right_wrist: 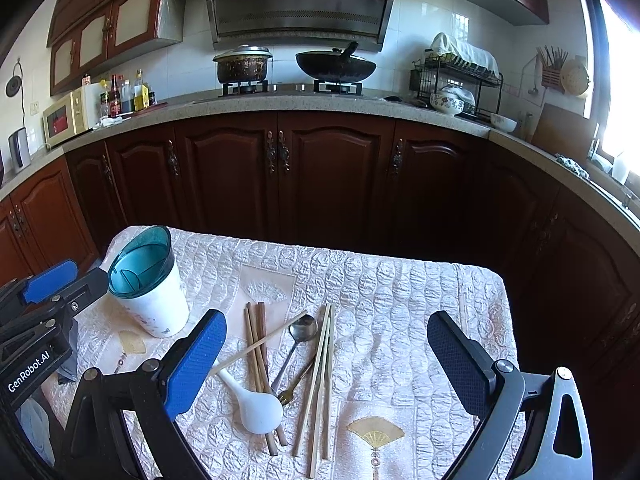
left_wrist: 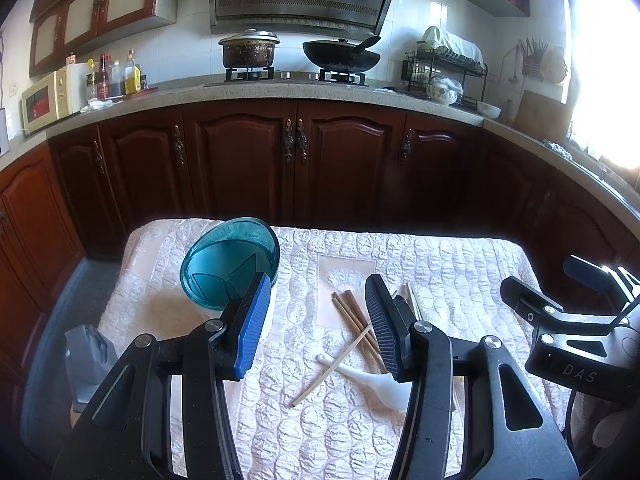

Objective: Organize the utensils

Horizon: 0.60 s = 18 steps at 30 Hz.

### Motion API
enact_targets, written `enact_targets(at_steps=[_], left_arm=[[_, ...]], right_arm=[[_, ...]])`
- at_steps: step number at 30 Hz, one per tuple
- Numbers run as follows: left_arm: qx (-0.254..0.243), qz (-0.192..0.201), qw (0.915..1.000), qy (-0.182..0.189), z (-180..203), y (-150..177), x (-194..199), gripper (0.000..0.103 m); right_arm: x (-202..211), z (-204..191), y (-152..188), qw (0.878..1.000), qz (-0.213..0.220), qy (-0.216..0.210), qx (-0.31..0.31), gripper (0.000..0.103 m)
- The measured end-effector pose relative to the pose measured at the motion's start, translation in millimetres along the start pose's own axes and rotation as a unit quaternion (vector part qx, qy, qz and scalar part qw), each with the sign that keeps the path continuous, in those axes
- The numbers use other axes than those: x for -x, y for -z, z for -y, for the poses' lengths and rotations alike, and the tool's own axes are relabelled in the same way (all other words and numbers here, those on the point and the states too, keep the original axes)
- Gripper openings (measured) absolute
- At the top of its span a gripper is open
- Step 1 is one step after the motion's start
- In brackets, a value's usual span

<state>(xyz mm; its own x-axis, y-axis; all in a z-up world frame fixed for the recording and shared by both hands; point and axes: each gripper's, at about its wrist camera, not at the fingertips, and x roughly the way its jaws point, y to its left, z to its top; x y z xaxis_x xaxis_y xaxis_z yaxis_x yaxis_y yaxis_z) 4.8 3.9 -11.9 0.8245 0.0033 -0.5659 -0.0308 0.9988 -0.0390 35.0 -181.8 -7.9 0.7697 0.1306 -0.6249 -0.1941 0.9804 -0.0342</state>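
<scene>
The left gripper (left_wrist: pixel 316 320) hangs over the near left part of the table (right_wrist: pixel 400 280) with its jaws spread and nothing between them, angled down toward the pile as if choosing a first piece. The right gripper (right_wrist: pixel 326 364) is likewise spread wide and empty, poised above the near edge so that the scattered utensils lie framed between its pads.

Just beyond the tools, the pile sits in the middle of the quilted cloth: dark wooden chopsticks (right_wrist: pixel 258 356) crossed by one pale stick, a white ceramic spoon (right_wrist: pixel 256 406) lying over their near ends, a metal spoon (right_wrist: pixel 302 332) beside them, what looks like a small brass fork (right_wrist: pixel 286 396) under it, and a bundle of light bamboo chopsticks (right_wrist: pixel 320 380) to the right. They overlap, so lifting one will likely disturb its neighbours.

Toward the far left corner stands the utensil holder (right_wrist: pixel 154 300), white with a teal divided insert, upright and empty, near enough for short carries. Nothing is sorted yet.
</scene>
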Motion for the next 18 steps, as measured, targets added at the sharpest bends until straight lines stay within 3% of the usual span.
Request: enact_targets(at_steps=[18], left_arm=[[-0.004,-0.001,1.0000,0.004,0.9,1.6,-6.6,0.049]], right_arm=[[-9.3,2.8,2.7,1.000,-0.014,0.004,-0.001,0.100]])
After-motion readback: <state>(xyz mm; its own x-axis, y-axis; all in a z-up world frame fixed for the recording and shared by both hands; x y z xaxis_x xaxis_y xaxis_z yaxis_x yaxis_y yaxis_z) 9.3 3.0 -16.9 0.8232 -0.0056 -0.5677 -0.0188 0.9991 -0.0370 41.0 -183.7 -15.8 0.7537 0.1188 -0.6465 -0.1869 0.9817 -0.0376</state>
